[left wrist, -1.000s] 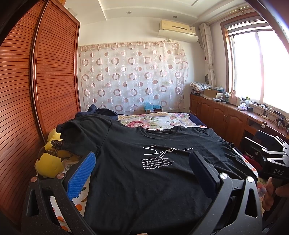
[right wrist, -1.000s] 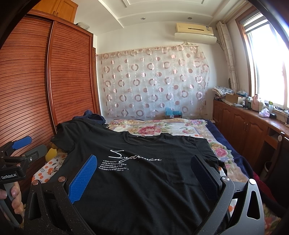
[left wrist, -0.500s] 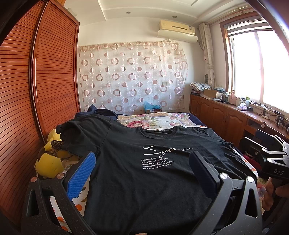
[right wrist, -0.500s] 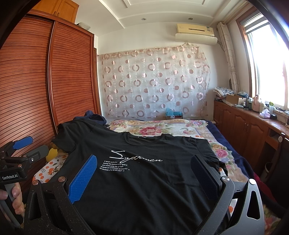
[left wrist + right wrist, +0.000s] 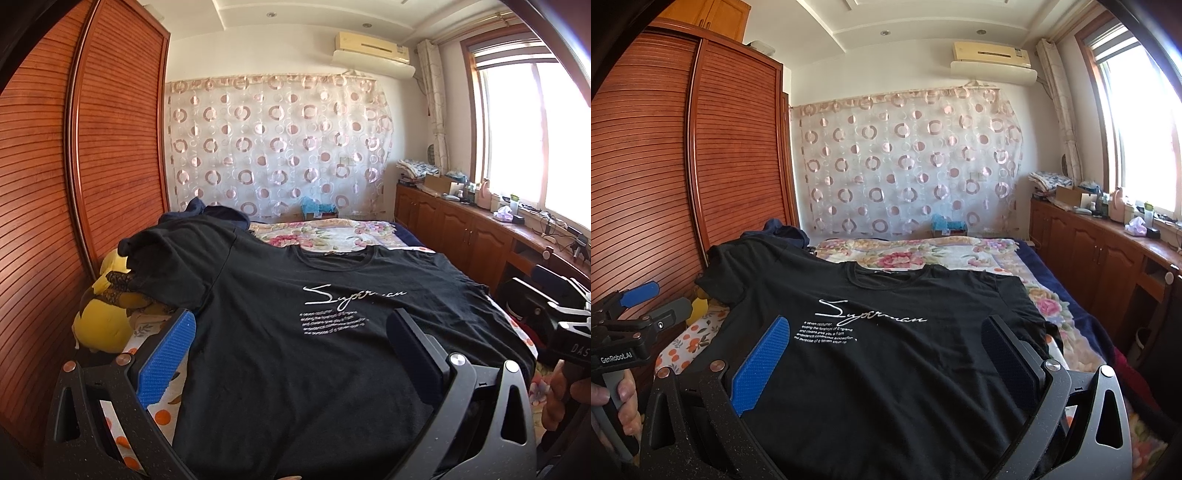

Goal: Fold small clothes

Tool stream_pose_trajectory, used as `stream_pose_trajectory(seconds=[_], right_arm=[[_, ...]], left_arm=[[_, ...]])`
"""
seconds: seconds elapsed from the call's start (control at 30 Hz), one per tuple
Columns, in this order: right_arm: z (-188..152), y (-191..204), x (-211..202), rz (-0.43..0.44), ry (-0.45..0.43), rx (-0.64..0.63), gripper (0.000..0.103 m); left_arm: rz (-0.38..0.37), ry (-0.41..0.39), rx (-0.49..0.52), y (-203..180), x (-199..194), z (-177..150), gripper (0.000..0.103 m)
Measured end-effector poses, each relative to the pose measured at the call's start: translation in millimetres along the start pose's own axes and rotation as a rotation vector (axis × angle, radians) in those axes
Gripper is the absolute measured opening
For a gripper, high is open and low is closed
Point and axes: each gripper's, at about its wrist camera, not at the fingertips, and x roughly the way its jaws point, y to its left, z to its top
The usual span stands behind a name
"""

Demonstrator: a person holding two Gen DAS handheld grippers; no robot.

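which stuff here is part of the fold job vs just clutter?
Job:
black T-shirt, spread flat on the bed
left tool, open
right tool, open

Clutter:
yellow plush toy
dark garment by the wardrobe
floral quilt
items on the window counter

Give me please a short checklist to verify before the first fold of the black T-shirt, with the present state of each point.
1. Black T-shirt lies spread, print side up: ok.
2. Left gripper open, holding nothing: ok.
3. Right gripper open, holding nothing: ok.
4. Left sleeve flat on the bed: not ok, it is draped over the yellow plush toy.
5. Right sleeve flat on the floral bedspread: ok.
6. Bottom hem straight: cannot tell, it is hidden under the gripper frames.
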Motion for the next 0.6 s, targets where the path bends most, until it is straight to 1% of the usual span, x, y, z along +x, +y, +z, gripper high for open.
stream_pose_trajectory(seconds=[0.23,0.3,0.43,0.53,0.6], right_arm=[[-0.8,-1.6,3.9,0.003,0.008,-0.013,0.103],[-0.2,0.2,9.3,0.002,0.011,-0.023,0.103],[-0.6,4.4,23.0,0.027,0.028,-0.047,0.103],[-0.9,9.3,37.1,0.054,0.044,-0.07,0.103],[-0.6,11.9,45.5,0.077,0.057,-0.08,0.103]], left_arm=[[0.009,0.023,-0.011,13.6,11.4,-5.9,0.103],[0.013,0.031,-0.02,22.8,16.1,-7.6,0.103],[0.025,0.052,-0.026,39.5,25.1,-12.5,0.103],[0.057,0.078,-0.032,57.8,37.2,-16.0,0.103],[0.069,0.084,-0.035,64.1,38.1,-18.5,0.103]])
